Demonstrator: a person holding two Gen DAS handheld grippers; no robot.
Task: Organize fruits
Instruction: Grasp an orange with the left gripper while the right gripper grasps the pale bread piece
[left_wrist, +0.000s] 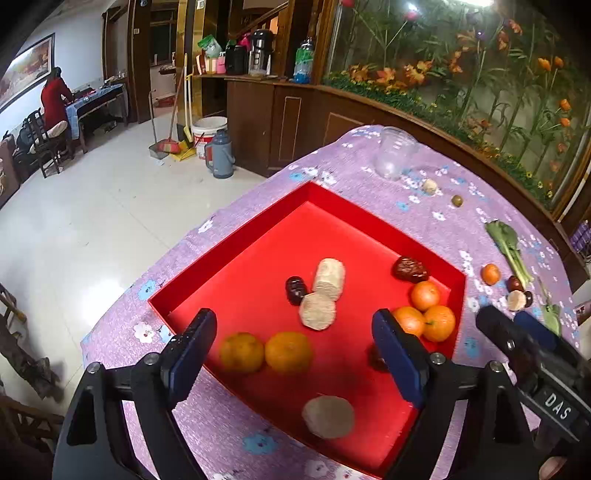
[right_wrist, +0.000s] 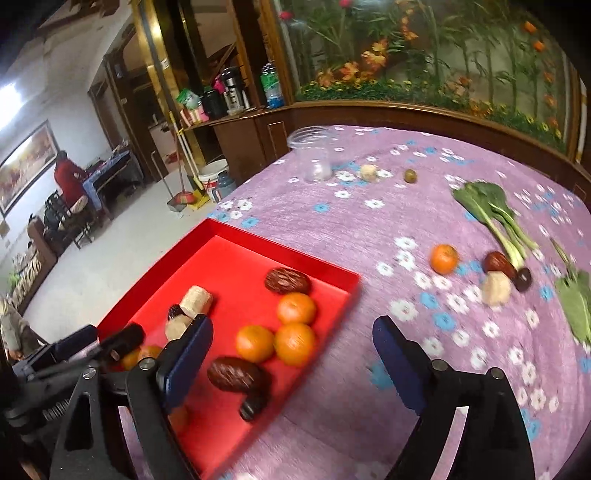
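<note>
Left gripper (left_wrist: 295, 328) jaws spread wide, nothing between them, hovering over the near end of the red tray (left_wrist: 236, 251). Below it: two oranges (left_wrist: 266, 351) side by side, a pale round slice (left_wrist: 328, 416) nearer still. Mid-tray, two pale cylinders (left_wrist: 325, 291) touching a dark date (left_wrist: 295, 290). Far right corner holds three oranges (left_wrist: 428, 314) clustered, a red date (left_wrist: 409, 269) just beyond.

Right gripper (right_wrist: 293, 341) also spread and empty, straddling the tray's right rim. On the purple floral tablecloth (right_wrist: 332, 229): a lone orange (right_wrist: 444, 259), dates with a pale chunk (right_wrist: 496, 288), leafy greens (right_wrist: 491, 214), a clear jar (right_wrist: 314, 155).
</note>
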